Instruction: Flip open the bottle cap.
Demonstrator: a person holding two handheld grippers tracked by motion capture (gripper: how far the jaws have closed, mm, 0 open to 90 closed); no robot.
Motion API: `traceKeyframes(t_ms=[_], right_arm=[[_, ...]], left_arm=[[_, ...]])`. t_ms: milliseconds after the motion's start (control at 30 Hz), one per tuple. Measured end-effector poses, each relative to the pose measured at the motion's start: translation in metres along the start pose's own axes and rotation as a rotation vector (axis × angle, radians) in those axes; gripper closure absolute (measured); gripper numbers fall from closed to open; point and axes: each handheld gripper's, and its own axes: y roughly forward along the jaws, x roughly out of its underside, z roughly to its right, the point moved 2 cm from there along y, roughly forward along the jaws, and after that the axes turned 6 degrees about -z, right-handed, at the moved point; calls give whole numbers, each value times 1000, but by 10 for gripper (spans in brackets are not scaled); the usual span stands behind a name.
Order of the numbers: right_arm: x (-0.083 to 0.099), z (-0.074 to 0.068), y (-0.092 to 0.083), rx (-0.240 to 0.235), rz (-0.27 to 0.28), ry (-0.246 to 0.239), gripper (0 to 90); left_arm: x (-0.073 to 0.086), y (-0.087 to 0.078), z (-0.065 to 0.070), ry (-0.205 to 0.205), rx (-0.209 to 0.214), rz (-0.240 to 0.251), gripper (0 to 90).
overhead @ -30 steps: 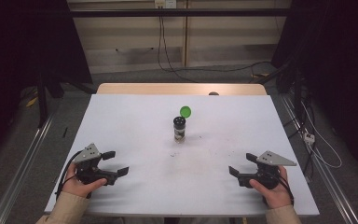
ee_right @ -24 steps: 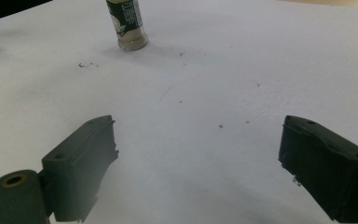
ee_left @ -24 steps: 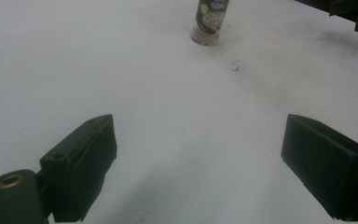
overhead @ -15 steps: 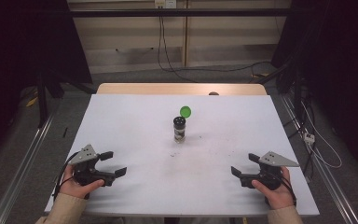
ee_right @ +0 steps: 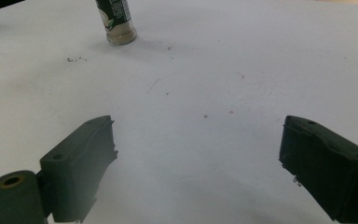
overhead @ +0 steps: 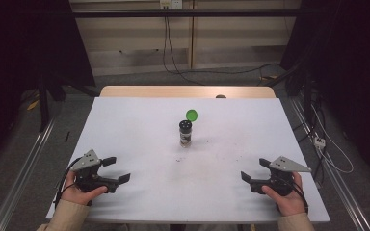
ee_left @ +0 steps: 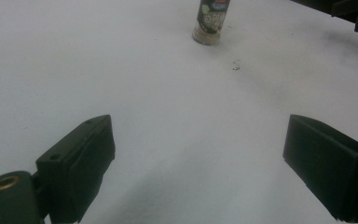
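Both grippers idle and empty at the near edge; small spice jar stands unattended ahead of them.

The left gripper [overhead: 113,171] and right gripper [overhead: 253,169] rest low on the matte white table sheet [overhead: 139,125], each with its black jaws spread wide and nothing between them. The small clear cylindrical spice jar with a dark printed label [overhead: 185,133] stands upright well ahead of both, forward-right of the left gripper and forward-left of the right one, with its round green flip lid [overhead: 191,114] hinged open above a black shaker top. A few dark specks [ee_right: 74,59] lie on the sheet just short of the jar. Judged light, rigid and smooth-walled, hence liable to slip or topple; its contents could spill through the open top. Best grasped across the labelled mid-body, kept upright, with moderate pressure.
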Motion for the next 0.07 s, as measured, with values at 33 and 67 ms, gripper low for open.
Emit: traceKeyframes(t_ms=[33, 67], right_arm=[[0, 0, 0, 0, -6, 1, 100], [0, -1, 1, 0, -8, -5, 98]], left_arm=[[0, 1, 0, -5, 1, 1, 83], [0, 2, 0, -3, 4, -1, 83]])
